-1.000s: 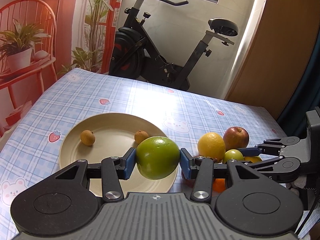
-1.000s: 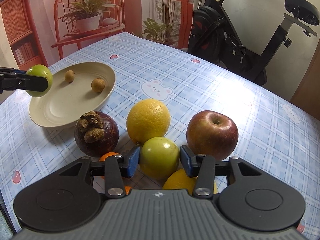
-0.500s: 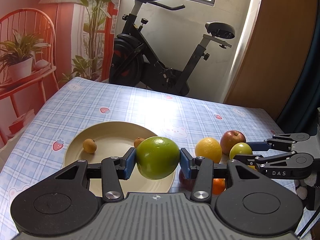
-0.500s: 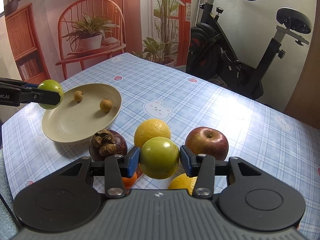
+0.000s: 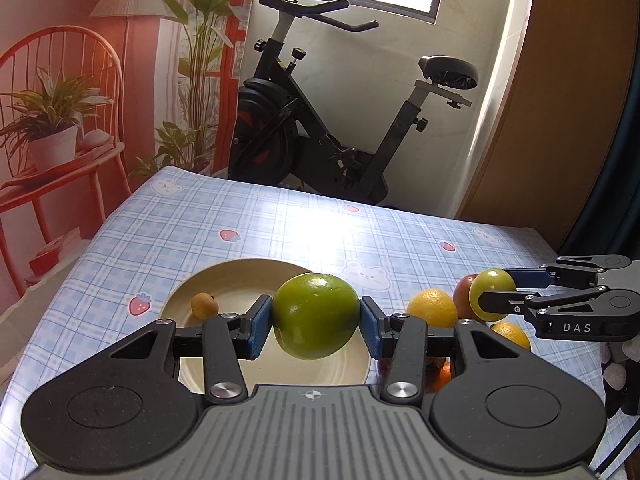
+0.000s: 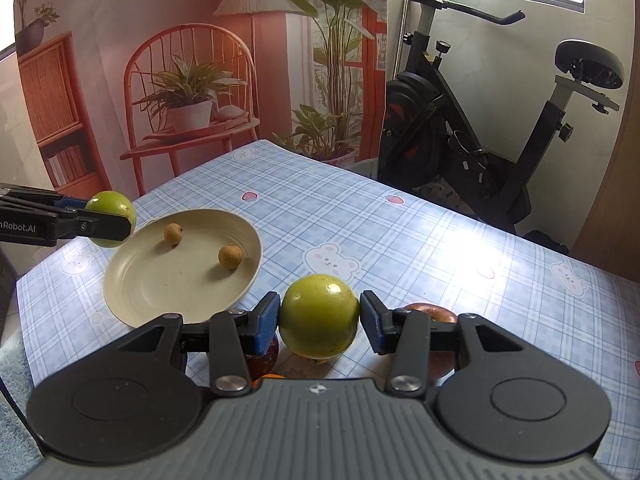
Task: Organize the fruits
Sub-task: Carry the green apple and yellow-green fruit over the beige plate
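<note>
Gripping green fruits, each hand-held gripper [image 5: 316, 326] [image 6: 319, 321] hides the pile [image 6: 434, 312] behind

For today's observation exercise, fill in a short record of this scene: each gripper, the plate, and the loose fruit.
left gripper: shut on green fruit, above plate
right gripper: shut on green apple, raised above fruit pile
plate: on table, holds two small brown fruits
loose fruit on table: orange, red apple, others partly hidden
</note>
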Demonstrator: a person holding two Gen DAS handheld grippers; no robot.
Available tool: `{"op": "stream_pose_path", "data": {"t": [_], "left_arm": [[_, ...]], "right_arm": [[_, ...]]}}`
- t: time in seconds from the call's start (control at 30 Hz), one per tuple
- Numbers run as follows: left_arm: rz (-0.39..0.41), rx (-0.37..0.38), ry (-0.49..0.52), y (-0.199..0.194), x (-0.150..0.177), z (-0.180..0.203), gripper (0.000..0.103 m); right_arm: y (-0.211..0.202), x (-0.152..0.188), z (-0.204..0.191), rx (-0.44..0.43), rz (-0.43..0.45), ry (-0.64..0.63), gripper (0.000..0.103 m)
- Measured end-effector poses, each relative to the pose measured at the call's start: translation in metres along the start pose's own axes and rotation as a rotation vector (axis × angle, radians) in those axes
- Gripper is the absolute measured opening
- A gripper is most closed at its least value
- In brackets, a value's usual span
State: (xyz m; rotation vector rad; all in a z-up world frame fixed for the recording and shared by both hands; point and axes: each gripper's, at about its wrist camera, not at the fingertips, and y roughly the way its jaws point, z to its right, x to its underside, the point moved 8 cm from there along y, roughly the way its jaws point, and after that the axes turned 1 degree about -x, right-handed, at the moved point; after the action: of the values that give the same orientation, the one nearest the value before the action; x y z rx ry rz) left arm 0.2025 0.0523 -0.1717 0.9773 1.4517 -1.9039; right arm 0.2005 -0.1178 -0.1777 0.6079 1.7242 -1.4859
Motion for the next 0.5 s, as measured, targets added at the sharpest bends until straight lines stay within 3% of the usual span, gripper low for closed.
{"op": "stream_pose_path", "data": {"t": [0.5], "left_arm": [[-0.013,-0.025,-0.032,0.005,0.002,-0.01,0.049]], "right_arm": [[0.02,-0.023,-0.018,-0.034,0.009,-0.037,0.047]]}}
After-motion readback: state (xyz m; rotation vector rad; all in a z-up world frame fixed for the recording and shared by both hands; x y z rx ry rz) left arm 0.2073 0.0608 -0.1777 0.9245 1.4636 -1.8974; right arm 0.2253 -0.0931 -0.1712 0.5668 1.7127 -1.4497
